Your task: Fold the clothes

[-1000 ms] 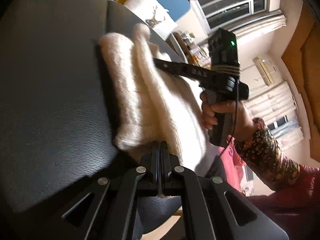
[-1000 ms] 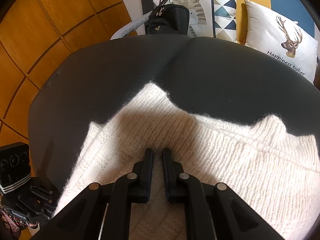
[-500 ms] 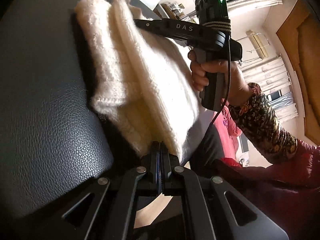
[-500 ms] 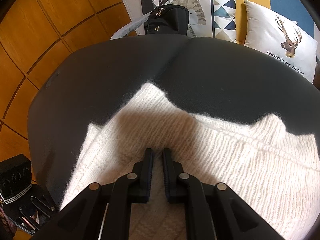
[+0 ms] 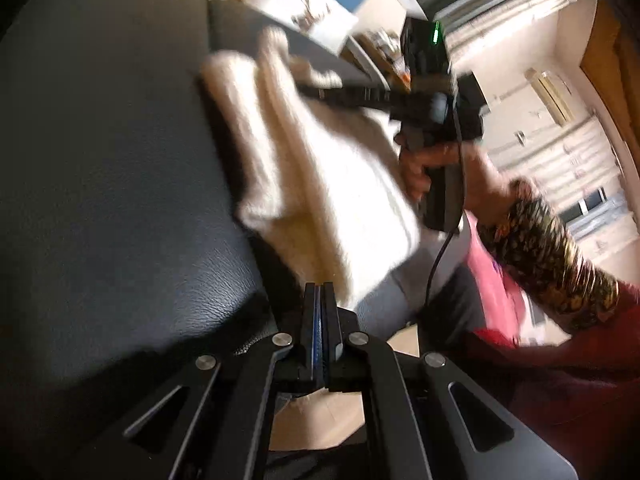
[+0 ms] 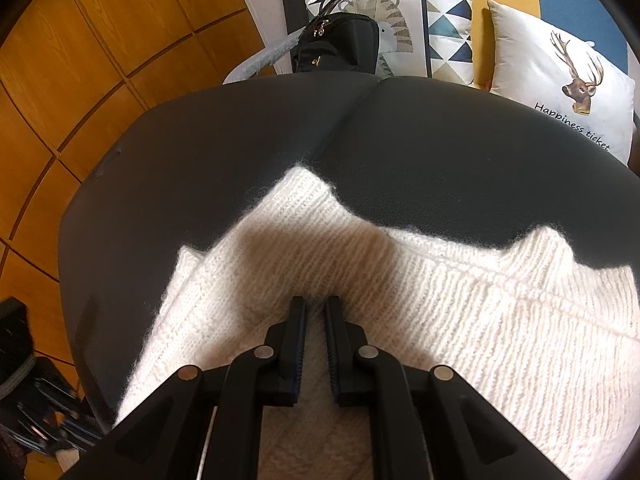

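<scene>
A cream knitted sweater (image 6: 460,320) lies folded on a black leather cushion (image 6: 440,140). My right gripper (image 6: 316,306) rests on top of it, its fingers nearly together with a pinch of knit between them. In the blurred left wrist view, the same sweater (image 5: 320,168) hangs a little past the cushion's (image 5: 100,160) near edge. The right gripper (image 5: 316,90) reaches across the sweater's top, held by a hand (image 5: 440,168) in a patterned sleeve. My left gripper (image 5: 319,288) is shut at the sweater's lower corner, blue pads touching, no fabric visible between them.
Behind the cushion stand a deer-print pillow (image 6: 560,92), a patterned pillow (image 6: 432,28) and a black bag (image 6: 340,48). Wooden panels (image 6: 80,60) line the left. A curtained window (image 5: 500,0) and an air conditioner (image 5: 548,96) are far right. Bare floor (image 5: 320,420) shows below the cushion edge.
The left wrist view swung and blurred as my left gripper moved back from the sweater's corner. The right gripper and the sweater under it have hardly moved.
</scene>
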Action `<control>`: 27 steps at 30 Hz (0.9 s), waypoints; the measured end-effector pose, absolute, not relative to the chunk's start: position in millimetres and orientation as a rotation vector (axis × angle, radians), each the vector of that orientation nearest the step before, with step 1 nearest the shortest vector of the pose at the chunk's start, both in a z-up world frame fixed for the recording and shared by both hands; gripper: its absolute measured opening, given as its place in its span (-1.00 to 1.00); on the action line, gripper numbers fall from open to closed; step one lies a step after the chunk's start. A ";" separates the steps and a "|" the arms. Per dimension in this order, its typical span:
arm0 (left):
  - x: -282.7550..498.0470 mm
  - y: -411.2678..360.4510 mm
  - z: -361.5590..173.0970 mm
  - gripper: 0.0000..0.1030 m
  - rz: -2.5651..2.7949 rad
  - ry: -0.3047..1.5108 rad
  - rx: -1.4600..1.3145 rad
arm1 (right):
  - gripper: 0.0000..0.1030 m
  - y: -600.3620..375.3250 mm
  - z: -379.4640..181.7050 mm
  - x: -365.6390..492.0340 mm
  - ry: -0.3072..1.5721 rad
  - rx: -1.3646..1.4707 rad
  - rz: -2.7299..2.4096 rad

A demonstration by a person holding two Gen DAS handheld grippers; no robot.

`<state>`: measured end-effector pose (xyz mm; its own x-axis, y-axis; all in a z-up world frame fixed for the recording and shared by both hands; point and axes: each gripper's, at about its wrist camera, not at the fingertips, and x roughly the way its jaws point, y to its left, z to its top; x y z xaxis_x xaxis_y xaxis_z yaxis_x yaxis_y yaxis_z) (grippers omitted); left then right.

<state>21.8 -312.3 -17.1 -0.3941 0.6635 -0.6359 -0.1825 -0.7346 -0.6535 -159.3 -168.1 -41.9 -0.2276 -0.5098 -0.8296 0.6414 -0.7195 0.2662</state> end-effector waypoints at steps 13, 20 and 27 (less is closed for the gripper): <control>-60.2 -259.5 22.3 -0.96 2.553 -0.750 -1.203 | -0.82 -163.2 -42.9 -161.3 0.134 1.259 -1.998; -70.6 -262.8 -15.3 -0.96 2.732 -0.949 -1.260 | -0.82 -162.7 -40.7 -153.9 0.156 1.215 -2.034; -61.3 -238.9 -17.7 -0.95 3.020 -0.626 -1.182 | -0.76 -164.6 -35.4 -139.6 0.210 1.138 -2.111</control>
<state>-61.3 -238.9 -17.7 -0.7327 -0.0118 -0.6805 0.2814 -0.9156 -0.2871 -139.6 -164.6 -35.4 -0.3528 -0.5163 -0.7804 0.6597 -0.7287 0.1838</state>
